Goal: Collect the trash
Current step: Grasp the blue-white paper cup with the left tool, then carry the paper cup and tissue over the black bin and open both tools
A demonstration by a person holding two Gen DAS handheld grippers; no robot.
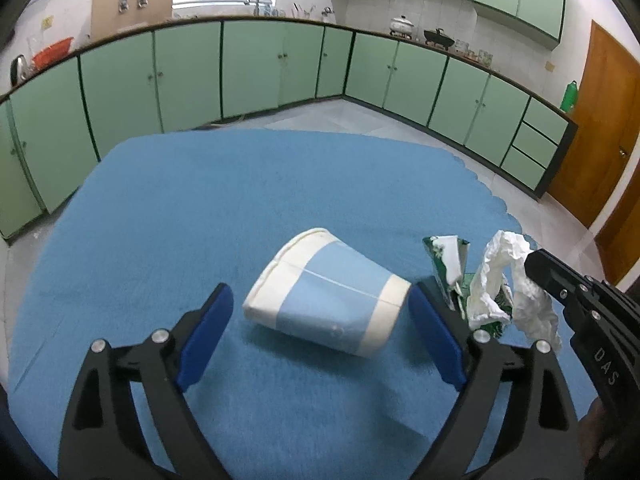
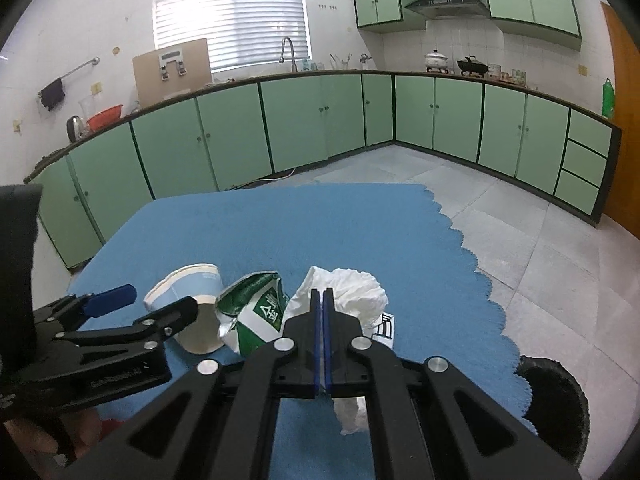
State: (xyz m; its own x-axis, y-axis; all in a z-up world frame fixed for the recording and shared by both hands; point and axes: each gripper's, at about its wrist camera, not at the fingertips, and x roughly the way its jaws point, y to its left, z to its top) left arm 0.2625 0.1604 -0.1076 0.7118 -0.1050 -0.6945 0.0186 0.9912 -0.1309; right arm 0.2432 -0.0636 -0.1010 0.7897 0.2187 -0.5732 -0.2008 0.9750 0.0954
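Around the paper cup (image 1: 326, 294) the left gripper (image 1: 322, 334) stands wide, blue pads either side of the cup's wall and not yet touching it. The cup lies on its side on the blue cloth (image 1: 240, 192), rim pointing away from the gripper, base near the right-hand pad. Just right of the cup sits a crushed green-and-white carton (image 2: 256, 312), and right of that the white tissue (image 2: 348, 290).

The right gripper (image 2: 322, 300) is pinched tight on the tissue; paper bunches ahead of the pads and a tail hangs out below them. A small printed white scrap (image 2: 386, 328) lies right of the tissue, partly hidden. Far right of the cup, off the cloth edge and low, a dark round bin (image 2: 560, 408) is partly in view, likely the drop target.

Risks, judged from this:
- The cup is tapered and light; closing across the cone could squirt it forward, or crush it if squeezed hard.
- The left gripper's right pad is close to the carton and could nudge or snag it on closing.
- The tissue grip looks thin, so the loose tail may tear or slip on the way to the bin.
- The two grippers are near each other and could clash if both move at once.
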